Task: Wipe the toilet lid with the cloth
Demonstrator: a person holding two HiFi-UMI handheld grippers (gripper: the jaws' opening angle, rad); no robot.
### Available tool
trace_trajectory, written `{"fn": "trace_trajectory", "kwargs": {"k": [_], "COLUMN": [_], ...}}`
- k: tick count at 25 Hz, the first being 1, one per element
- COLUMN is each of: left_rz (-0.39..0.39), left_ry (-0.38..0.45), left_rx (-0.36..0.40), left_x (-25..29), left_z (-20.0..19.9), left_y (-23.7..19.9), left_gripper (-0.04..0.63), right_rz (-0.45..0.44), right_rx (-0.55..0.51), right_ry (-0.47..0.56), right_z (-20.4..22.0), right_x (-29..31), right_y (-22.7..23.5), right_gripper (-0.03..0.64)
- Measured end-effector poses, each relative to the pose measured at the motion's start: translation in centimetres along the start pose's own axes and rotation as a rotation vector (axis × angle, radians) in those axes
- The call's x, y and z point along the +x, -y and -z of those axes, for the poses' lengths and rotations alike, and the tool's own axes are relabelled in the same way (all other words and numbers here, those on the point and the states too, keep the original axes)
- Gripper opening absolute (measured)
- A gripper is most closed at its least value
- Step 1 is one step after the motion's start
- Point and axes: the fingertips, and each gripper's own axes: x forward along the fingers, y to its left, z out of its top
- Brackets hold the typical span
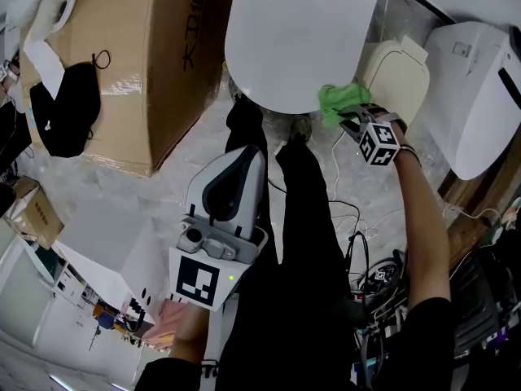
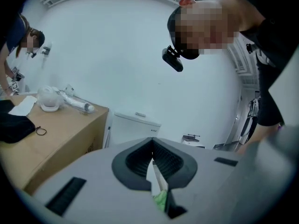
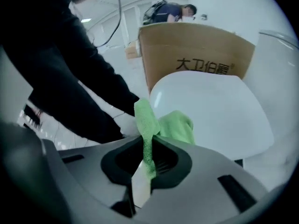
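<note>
The white toilet lid (image 1: 301, 39) lies at the top centre of the head view. A green cloth (image 1: 342, 100) rests bunched on its near right edge. My right gripper (image 1: 352, 119) is shut on that cloth, its marker cube (image 1: 378, 145) just behind. In the right gripper view a fold of the green cloth (image 3: 163, 125) is pinched in the right gripper (image 3: 148, 146) and drapes onto the lid (image 3: 215, 111). My left gripper (image 1: 244, 157) is held low by the person's legs, away from the lid. In its own view the left gripper (image 2: 152, 160) is shut on nothing and faces a white wall.
A large cardboard box (image 1: 122, 55) stands left of the lid with a black bag (image 1: 69, 108) on it. A cream part (image 1: 399, 76) and a white appliance (image 1: 480, 96) sit to the right. Cables (image 1: 366, 243) trail on the floor. The person's black-trousered legs (image 1: 301, 218) stand before the lid.
</note>
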Motion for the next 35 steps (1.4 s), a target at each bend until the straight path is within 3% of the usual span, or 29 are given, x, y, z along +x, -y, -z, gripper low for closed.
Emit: {"fn": "trace_trajectory", "kwargs": {"k": [5,11,15,20,23,27,30,35], "left_rz": [0.037,0.076,0.092,0.104,0.098,0.099,0.112,0.124], "left_ry": [-0.007,-0.016,-0.016,-0.019,-0.023,-0.026,-0.029,-0.035], "left_rx": [0.000,0.009,0.017,0.008,-0.004,-0.032,-0.043,-0.054], "left_x": [1.9,4.3,5.9,7.5,8.2,9.1,9.9,11.0], "left_z": [-1.6,-4.5,-6.7,-8.7,-9.4,-10.2,-10.5,-10.7], "left_y": [-1.4,-4.9,-7.6,-11.7,-14.1,-16.4,-17.7,-19.6], "left_gripper": [-0.002,-0.002,-0.002,-0.002,-0.002,-0.002,-0.002,-0.002], "right_rz": [0.177,0.400,0.502,0.631,0.730,0.853,0.826,0.710], "right_rx": [0.509,0.891,1.035,1.080,1.076,1.014,1.014,1.121], "right_ry": [0.377,0.623,0.763,0.858,0.844,0.700,0.580,0.397], "right_z": [-5.7,-9.7,-11.8,-13.9,-14.3,-14.1,-13.5,-11.5], "right_x": [-4.7,-9.8,-12.5,-15.4,-16.4,-15.7,-11.7,-2.6], "right_y": [4.6,12.2,17.9,25.8,30.3,34.7,37.0,38.5], "right_gripper": [0.051,0.051,0.051,0.051,0.051,0.051,0.051,0.051]}}
